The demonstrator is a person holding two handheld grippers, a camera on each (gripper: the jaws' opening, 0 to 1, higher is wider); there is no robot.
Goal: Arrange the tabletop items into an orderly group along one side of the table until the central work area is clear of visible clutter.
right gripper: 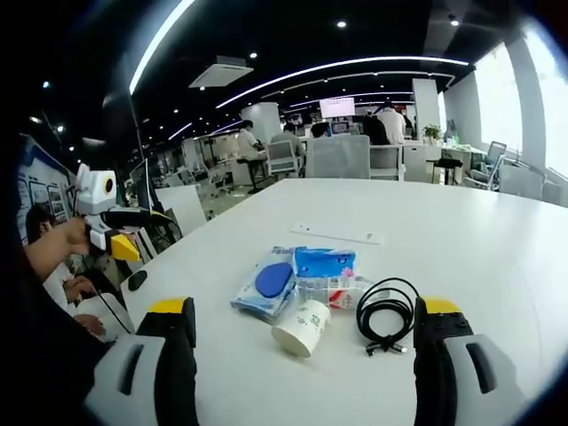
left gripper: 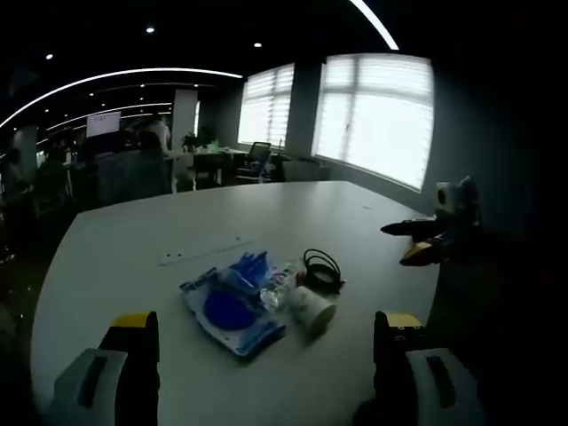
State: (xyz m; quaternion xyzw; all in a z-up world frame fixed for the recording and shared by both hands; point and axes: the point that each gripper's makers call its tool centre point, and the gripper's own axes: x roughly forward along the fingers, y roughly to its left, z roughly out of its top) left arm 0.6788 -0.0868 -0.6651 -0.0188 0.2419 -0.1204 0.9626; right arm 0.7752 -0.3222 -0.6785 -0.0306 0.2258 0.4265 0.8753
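Note:
A small heap of items lies mid-table. It holds a blue wipes packet, a blue tissue pack, a small clear wrapped packet, a white paper cup on its side, and a coiled black cable. A thin white strip lies just beyond the heap. My left gripper is open and holds nothing, short of the heap. My right gripper is open too, facing the heap from another side.
The white table is large and rounded. A person's hand holds the left gripper off the table edge, near a dark mouse-like object. Office chairs, desks and people stand beyond the table; bright windows are behind.

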